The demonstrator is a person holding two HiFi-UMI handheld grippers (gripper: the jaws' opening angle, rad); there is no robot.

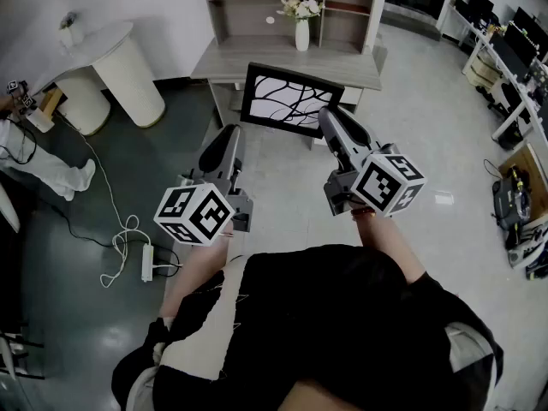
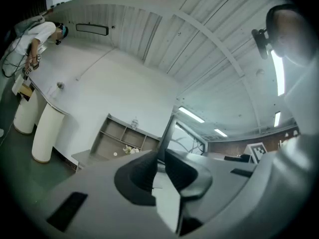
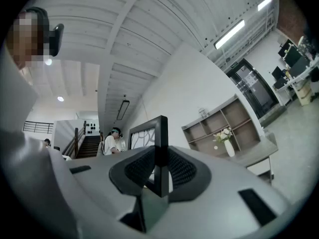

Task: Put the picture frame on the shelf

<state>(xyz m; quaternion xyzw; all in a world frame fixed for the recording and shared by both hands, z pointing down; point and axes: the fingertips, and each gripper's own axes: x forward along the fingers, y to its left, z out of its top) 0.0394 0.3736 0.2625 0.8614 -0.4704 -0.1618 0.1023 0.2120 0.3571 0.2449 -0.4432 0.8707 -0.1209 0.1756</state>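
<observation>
Black picture frame (image 1: 293, 99) clamped by left tongs (image 1: 233, 132) & right tongs (image 1: 330, 115), nr shelf (image 1: 248, 17).

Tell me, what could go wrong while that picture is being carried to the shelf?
The left gripper and right gripper pinch only thin side edges of the picture frame, so it might slip or twist.
The vase of flowers stands on the shelf right ahead; the frame could knock it over.
</observation>
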